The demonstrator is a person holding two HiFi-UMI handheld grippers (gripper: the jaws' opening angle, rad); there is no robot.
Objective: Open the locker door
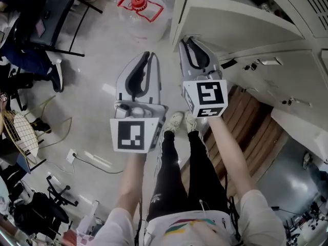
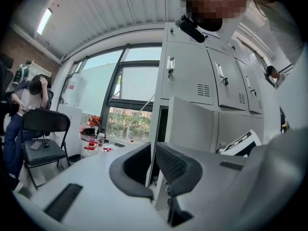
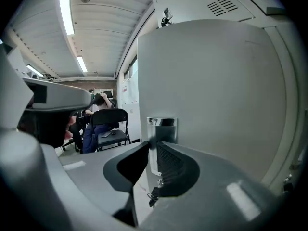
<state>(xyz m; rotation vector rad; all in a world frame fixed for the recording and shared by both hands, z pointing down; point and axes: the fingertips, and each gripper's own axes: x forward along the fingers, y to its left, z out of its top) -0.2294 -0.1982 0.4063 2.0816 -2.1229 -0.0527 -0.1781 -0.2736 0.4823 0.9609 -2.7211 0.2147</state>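
Right gripper: jaws clenched on the chrome door handle, pinching its left edge. The handle plate sits upright on the locker door. The door fills the centre and right of the right gripper view, very near the camera.

Left gripper: jaws clenched together, nothing between them. It hangs free to the left of the right gripper, touching neither door nor lockers, and is aimed at the locker bank.

Door position: ajar. In the left gripper view it stands swung out from the bank, with a dark strip of the compartment showing at its left edge. In the head view the door is at the upper right. The right gripper is at the door's free edge, and the left gripper is beside it over the floor.

Rest:
- The person's shoes show between the two grippers.
- A clear red-capped jug stands on the floor, far, near the door's left end.
- A black folding chair is at far left, with a person just beside it.
- A large window is left of the lockers.
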